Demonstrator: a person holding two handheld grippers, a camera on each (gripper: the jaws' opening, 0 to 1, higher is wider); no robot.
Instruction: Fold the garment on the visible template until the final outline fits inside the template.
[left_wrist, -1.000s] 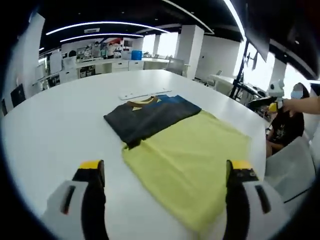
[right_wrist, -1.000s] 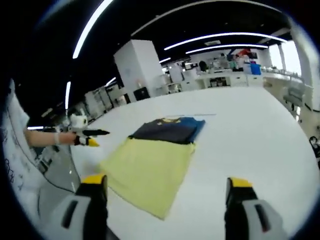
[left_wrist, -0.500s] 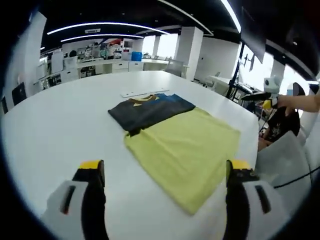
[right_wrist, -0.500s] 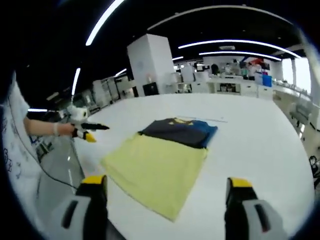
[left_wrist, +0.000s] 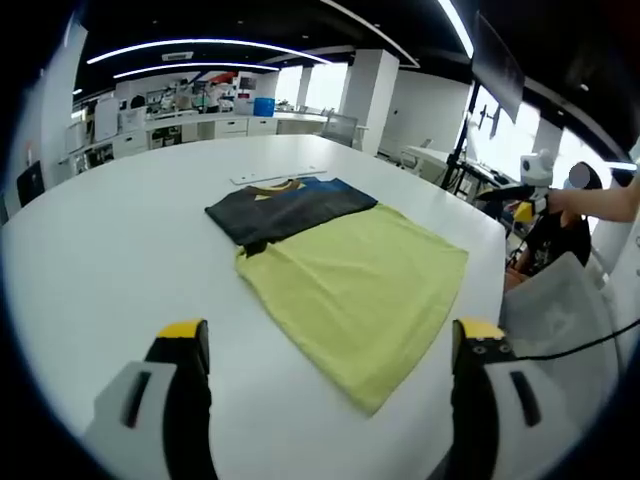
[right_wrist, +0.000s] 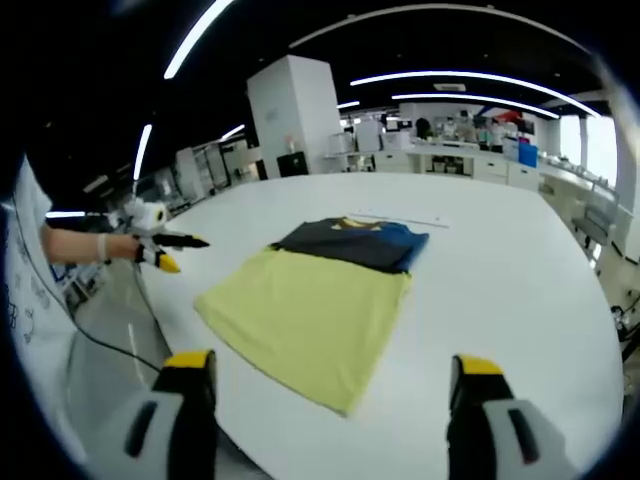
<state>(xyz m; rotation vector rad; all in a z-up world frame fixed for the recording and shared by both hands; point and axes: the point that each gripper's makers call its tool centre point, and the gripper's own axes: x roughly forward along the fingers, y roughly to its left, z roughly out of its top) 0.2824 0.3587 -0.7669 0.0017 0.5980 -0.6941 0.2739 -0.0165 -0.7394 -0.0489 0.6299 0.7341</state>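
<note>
A large white round table (left_wrist: 90, 250) takes up most of both views, set in an open office with ceiling light strips and desks far behind. On it lies one yellow rectangular template (left_wrist: 355, 285), flat, with one corner reaching close to the table's near edge. One folded garment (left_wrist: 285, 210), dark grey with a blue part and a yellow collar trim, lies at the template's far end, overlapping that edge and extending beyond it onto the bare table. Just past the garment, one thin white strip (left_wrist: 275, 178) lies on the tabletop. In the left gripper view the left gripper (left_wrist: 325, 345) hangs above the near side of the table with its two yellow-tipped jaws set wide apart and nothing between them; the template lies ahead between the jaw lines, the garment farther ahead, well apart from the tips. In the right gripper view the right gripper (right_wrist: 325, 375) is likewise spread wide and empty, with the template (right_wrist: 300, 320) ahead of it and the garment (right_wrist: 355, 243) beyond. There the left gripper (right_wrist: 160, 245) appears at the left, off the table's edge, held in a hand.
</note>
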